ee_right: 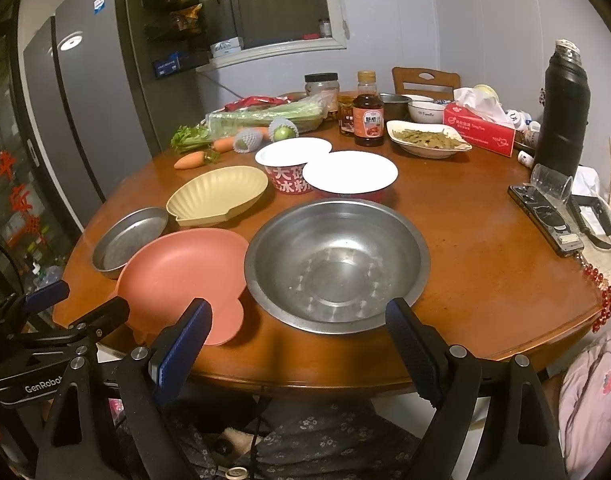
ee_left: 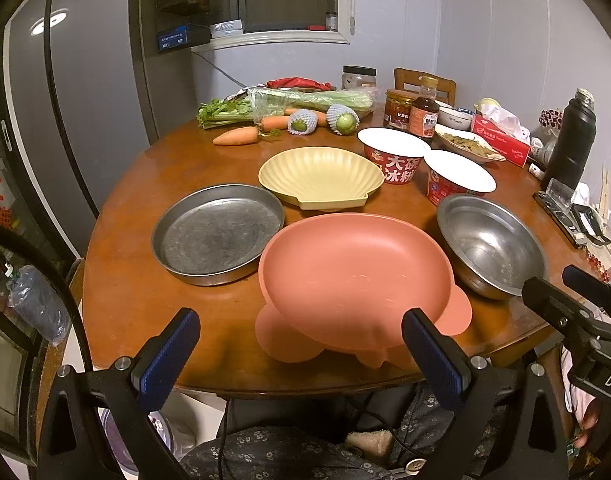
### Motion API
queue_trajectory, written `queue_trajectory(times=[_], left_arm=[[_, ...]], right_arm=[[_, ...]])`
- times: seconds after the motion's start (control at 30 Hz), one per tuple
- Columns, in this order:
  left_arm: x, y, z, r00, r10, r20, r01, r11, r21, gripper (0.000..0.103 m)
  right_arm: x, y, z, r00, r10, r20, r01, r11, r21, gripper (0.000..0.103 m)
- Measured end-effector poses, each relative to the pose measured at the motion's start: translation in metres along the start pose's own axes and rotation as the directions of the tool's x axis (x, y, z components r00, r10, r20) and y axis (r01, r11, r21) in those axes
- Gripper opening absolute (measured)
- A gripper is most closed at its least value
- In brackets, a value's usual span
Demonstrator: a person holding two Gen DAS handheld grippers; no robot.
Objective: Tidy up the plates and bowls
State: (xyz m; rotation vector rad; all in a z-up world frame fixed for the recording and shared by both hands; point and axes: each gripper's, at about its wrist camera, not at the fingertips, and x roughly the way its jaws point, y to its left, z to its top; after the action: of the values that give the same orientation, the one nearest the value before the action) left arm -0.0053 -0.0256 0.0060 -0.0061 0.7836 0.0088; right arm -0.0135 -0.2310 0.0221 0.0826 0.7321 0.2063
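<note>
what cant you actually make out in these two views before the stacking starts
- Pink plate: its near foot is cut by the left gripper finger in the left wrist view.
- Rear paper bowl: partly hidden behind the front paper bowl in the right wrist view.
- Metal pan: the pink plate covers its near rim in the right wrist view.
- Steel bowl: the right gripper overlaps its near rim in the left wrist view.

Round wooden table [ee_right: 485,248]: 2 steel dishes, 2 plastic plates, groceries.

Dull scratched metal pan [ee_left: 218,235], shinier steel bowl [ee_right: 337,266] (water-spotted), matt pink plastic plate [ee_left: 355,276], glossy wooden table [ee_right: 485,264].
</note>
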Motion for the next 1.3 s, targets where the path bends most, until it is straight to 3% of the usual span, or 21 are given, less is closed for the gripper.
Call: queue_trajectory(times=[1.3], left_arm=[[-0.0049,-0.0024,-0.0001,1.000,-0.003,0.005,0.003,1.000,0.001,0.102]], right_arm=[[-0.0065,0.0029,0.0004,1.000,-0.008,0.017,0.008,1.000,-0.011,0.089]])
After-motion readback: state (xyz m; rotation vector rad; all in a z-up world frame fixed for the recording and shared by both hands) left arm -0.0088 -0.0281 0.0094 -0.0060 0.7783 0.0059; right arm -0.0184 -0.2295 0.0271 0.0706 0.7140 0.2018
